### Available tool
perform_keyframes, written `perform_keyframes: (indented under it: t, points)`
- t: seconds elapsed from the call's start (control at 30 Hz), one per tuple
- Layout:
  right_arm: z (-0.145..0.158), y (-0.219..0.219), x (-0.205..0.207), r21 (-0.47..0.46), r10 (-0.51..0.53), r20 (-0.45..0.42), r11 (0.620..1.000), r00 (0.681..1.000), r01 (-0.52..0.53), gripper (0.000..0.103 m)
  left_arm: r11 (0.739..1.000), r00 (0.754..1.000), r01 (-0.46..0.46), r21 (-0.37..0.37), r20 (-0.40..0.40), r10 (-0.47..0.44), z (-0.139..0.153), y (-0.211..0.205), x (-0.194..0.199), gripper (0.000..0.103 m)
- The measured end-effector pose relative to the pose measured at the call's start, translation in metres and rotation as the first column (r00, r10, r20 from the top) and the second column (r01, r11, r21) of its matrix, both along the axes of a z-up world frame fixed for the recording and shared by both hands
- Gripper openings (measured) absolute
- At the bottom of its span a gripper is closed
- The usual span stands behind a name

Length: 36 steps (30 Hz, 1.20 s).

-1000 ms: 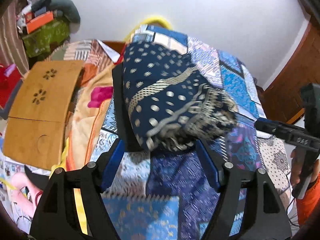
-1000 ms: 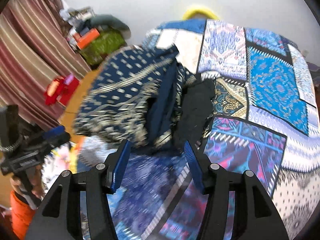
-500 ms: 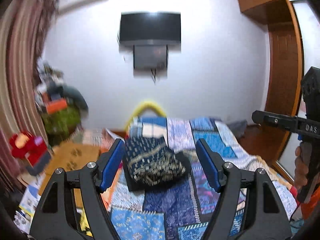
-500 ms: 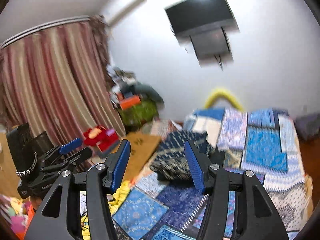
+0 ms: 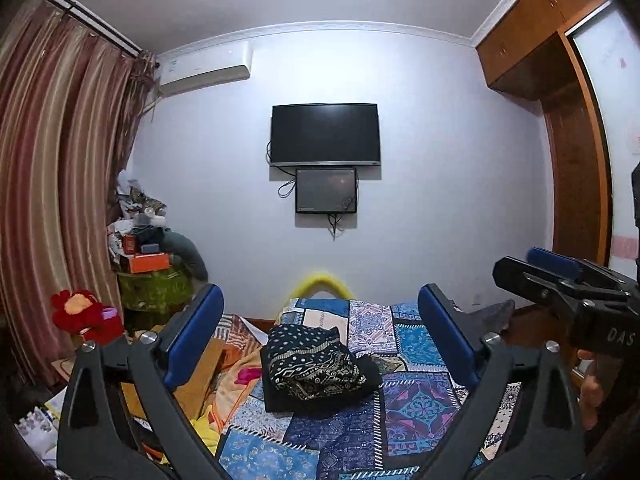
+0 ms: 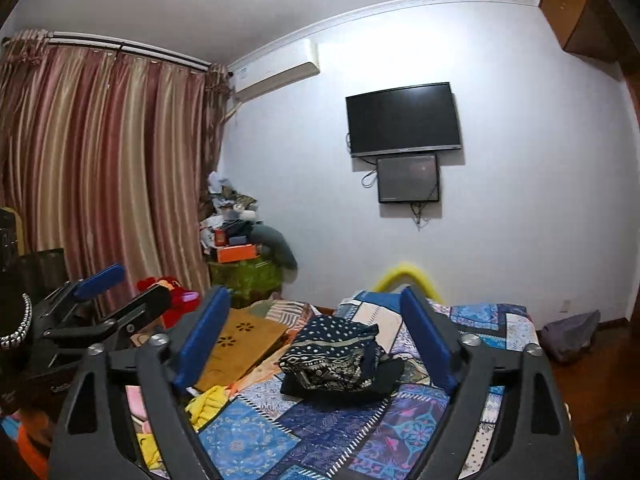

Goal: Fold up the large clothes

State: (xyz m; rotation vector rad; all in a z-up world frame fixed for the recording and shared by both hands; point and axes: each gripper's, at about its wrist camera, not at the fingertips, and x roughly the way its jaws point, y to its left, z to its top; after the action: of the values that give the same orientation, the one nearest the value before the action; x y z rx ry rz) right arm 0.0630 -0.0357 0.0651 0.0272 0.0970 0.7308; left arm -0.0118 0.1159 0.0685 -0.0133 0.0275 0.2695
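A folded navy garment with a pale dotted and banded print [image 5: 312,364] [image 6: 332,352] lies on a black cloth on the patchwork bedspread [image 5: 416,400] [image 6: 328,428], far ahead of both grippers. My left gripper [image 5: 318,296] points level at the room, its jaws opening wide with nothing between them. My right gripper [image 6: 314,296] is also level, its jaws opening and empty. Each gripper shows in the other's view: the right gripper [image 5: 560,280] at the right edge, the left gripper [image 6: 104,292] at the left edge.
A wooden lap desk [image 6: 240,344] and a yellow cloth [image 6: 206,400] lie left of the garment. A red plush toy [image 5: 86,314] and a cluttered green stand [image 5: 154,280] sit by the striped curtain [image 6: 100,160]. A television [image 5: 325,134] hangs on the far wall; a wardrobe [image 5: 576,160] stands right.
Both grippers have drawn back and risen from the folded garment, tilting up from the bed to level. Both pairs of jaws now stand wider apart.
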Motion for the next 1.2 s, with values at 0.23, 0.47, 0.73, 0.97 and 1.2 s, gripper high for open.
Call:
perform_keyframes:
  t: [0.23,0.47,0.73,0.97,1.2]
  points:
    - [-0.005,-0.005,-0.002,0.006,-0.063,0.014,0.998,0.998,0.063,0.102,0.999,1.000,-0.016,-0.047,0.002,0.016,-0.006,0.006,-0.003,0.102]
    - [-0.009,-0.009,0.003,0.002,-0.064,-0.026,0.998,0.998,0.064,0.102,0.998,0.999,-0.030,-0.057,-0.022,0.028,-0.015,0.004,-0.005,0.102]
    - [-0.013,-0.014,0.000,-0.007,-0.074,-0.035,0.997,0.997,0.073,0.103,0.998,0.998,-0.046,-0.050,-0.037,0.044,-0.019,0.002,-0.002,0.102]
    - [-0.014,-0.015,0.000,-0.018,-0.072,-0.069,0.997,0.995,0.070,0.103,0.998,0.998,-0.040,-0.043,-0.049,0.038,-0.020,0.003,0.001,0.102]
    - [-0.013,-0.018,0.001,-0.031,-0.074,-0.079,0.997,0.994,0.072,0.103,0.998,0.998,-0.037,-0.043,-0.060,0.034,-0.022,0.001,0.005,0.102]
